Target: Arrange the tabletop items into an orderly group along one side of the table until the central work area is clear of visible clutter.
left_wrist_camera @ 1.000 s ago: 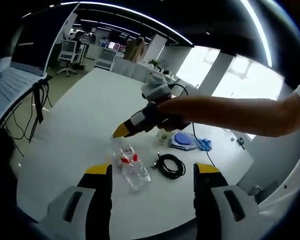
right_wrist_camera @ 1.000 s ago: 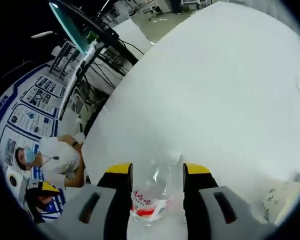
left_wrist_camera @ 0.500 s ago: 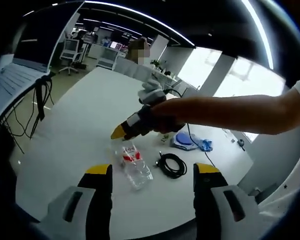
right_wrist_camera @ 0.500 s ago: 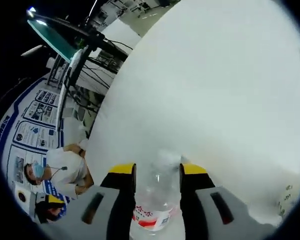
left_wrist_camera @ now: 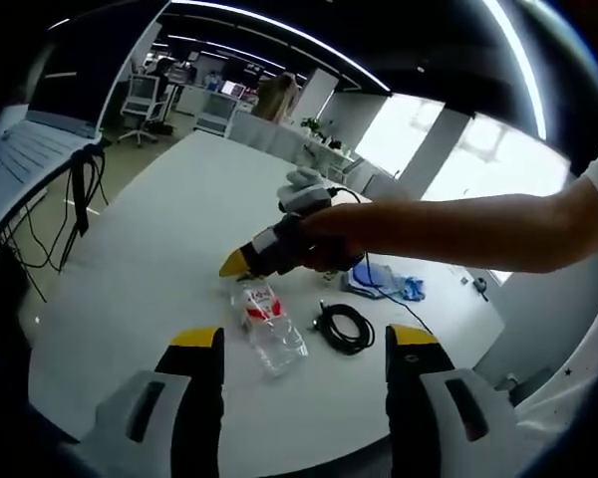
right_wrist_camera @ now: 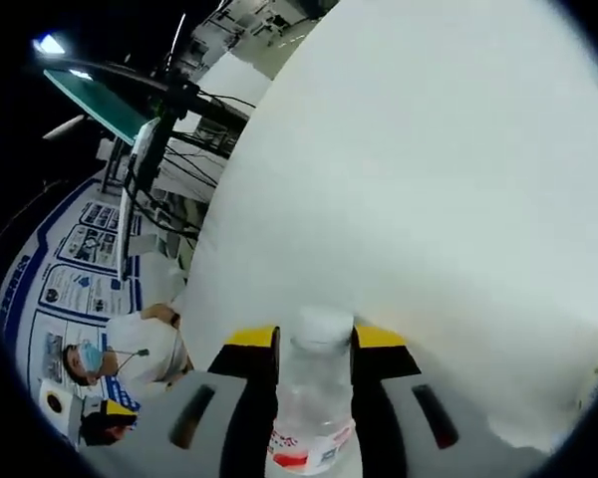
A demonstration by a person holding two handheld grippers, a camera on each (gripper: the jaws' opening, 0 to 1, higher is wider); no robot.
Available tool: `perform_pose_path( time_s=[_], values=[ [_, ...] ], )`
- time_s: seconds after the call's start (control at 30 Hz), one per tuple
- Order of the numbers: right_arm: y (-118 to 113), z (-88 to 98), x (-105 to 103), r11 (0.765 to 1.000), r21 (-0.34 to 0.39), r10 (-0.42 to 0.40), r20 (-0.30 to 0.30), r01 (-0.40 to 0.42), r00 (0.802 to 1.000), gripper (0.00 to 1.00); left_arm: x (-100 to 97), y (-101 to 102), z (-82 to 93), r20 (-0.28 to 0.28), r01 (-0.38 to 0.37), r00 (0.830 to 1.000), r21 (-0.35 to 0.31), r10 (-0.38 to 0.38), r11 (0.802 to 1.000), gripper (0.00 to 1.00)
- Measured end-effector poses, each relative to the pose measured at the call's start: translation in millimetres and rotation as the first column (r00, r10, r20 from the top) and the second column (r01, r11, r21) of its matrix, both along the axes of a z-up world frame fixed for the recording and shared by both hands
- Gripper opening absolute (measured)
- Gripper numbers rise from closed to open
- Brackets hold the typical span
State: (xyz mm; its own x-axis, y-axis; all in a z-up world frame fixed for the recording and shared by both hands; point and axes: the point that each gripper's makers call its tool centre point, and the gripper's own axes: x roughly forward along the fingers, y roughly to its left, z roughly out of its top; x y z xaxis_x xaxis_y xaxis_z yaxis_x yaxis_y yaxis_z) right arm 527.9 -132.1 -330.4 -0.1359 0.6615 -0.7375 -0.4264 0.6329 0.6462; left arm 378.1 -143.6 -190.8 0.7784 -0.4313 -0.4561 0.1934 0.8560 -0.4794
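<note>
The right gripper (right_wrist_camera: 314, 344) has its yellow-tipped jaws clamped on the clear plastic bottle with a red-and-white label (right_wrist_camera: 312, 398), which lies on the white table (right_wrist_camera: 458, 199). The left gripper (left_wrist_camera: 304, 344) hangs above the near edge with jaws spread wide, grasping nothing. A coiled black cable (left_wrist_camera: 341, 327) lies just beside the bottle.

Bright daylight pours through the windows (left_wrist_camera: 448, 149) at the upper right of the left gripper view, blown out to white. Ceiling light strips (left_wrist_camera: 279, 35) curve with the fisheye bend. In the right gripper view the white table (right_wrist_camera: 448, 169) glares, nearly featureless, and the edges smear soft.
</note>
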Motion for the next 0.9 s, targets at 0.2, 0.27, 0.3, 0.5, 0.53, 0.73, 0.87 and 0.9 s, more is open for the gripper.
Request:
perform_pose_path(
  time_s=[0.2,0.27,0.3,0.5,0.53,0.73,0.87,0.9],
  values=[
    [-2,-2.1,1,0.999,0.026,-0.030,-0.014,0.031,0.999,0.21,-0.9,1,-4.2,-0.007,-0.005,1.000,-0.004,0.005,1.000,0.66],
    [-1,-1.6,2,0.998,0.037,-0.048,-0.019,0.049,0.999,0.20,-0.8,0,-5.1,-0.009,-0.004,1.000,-0.002,0.004,1.000,0.66],
    [-1,-1.4,1,0.998,0.040,-0.048,-0.019,0.049,0.999,0.20,-0.6,0,-5.3,-0.009,-0.004,1.000,0.000,0.004,1.000,0.66],
    [3,5.0,-2,0.997,0.057,-0.045,-0.001,0.045,0.999,0.19,1.2,0,-7.2,-0.013,-0.003,1.000,0.000,0.003,1.000,0.66],
    [3,6.4,-2,0.997,0.060,-0.044,0.005,0.043,0.999,0.19,1.6,0,-7.6,-0.014,-0.003,1.000,0.000,0.003,1.000,0.66],
    [2,14.7,-1,0.996,0.080,-0.043,0.042,0.040,0.998,0.19,5.8,2,-9.8,-0.011,0.002,1.000,0.006,-0.002,1.000,0.66],
    [1,21.8,-1,0.995,0.096,-0.040,0.072,0.033,0.997,0.19,9.6,2,-14.7,-0.015,0.020,1.000,0.020,-0.020,1.000,0.66],
    [1,24.9,-2,0.994,0.104,-0.038,0.082,0.029,0.996,0.19,10.5,2,-15.5,-0.015,0.024,1.000,0.022,-0.024,0.999,0.66]
  ],
)
